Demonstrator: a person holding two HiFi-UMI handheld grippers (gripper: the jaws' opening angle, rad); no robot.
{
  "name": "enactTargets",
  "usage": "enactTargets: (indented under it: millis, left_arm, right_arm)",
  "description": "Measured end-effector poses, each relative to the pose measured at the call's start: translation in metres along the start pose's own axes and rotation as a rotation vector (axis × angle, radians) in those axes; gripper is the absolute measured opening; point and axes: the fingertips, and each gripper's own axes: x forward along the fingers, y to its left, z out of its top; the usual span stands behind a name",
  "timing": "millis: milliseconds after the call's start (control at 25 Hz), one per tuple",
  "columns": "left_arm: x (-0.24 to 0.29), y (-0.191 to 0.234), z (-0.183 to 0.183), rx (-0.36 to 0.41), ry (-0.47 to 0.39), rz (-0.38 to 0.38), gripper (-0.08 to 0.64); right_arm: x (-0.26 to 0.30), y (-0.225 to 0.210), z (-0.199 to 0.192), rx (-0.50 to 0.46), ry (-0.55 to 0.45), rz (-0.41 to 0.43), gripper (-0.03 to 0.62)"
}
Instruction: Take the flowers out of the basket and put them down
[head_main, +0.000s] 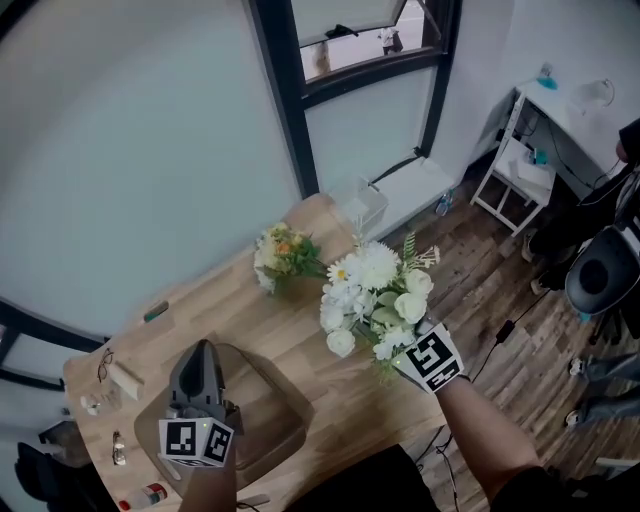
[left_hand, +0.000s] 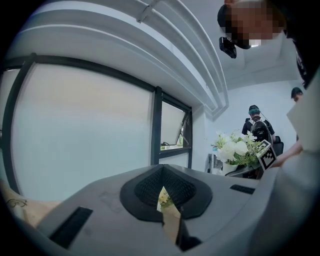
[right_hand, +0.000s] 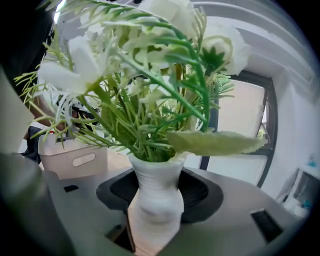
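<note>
Two tools show: at lower left the left tool hangs over the basket, its jaws drawn to a thin, empty slit. At centre a small yellow bouquet lies on the desk. Just right of it, the right tool clamps the white vase of the white flowers, near the desk's right edge.

Head view: white bouquet conceals white vase and jaws of right gripper; left gripper covers part of basket; items at table edge too small to identify; right gripper view: bouquet top cropped.
</note>
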Motion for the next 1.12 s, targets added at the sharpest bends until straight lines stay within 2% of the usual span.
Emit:
enactTargets:
  millis: [120, 320, 640, 1120]
  left_arm:
    - [0.001, -0.006, 0.002, -0.008, 0.004, 0.0, 0.003]
    - [0.009, -0.012, 0.001, 0.022, 0.007, 0.001, 0.003]
    - [0.011, -0.014, -0.016, 0.06, 0.051, 0.014, 0.003]
    - [0.009, -0.003, -0.02, 0.036, 0.082, 0.047, 0.003]
  right_arm:
    - [0.005, -0.004, -0.018, 0.013, 0.02, -0.008, 0.259]
    - [0.013, -0.016, -0.042, 0.056, 0.014, -0.018, 0.259]
    - [0.021, -0.025, -0.07, 0.057, 0.027, -0.032, 0.259]
    - [0.027, -0.031, -0.079, 0.064, 0.025, -0.02, 0.259]
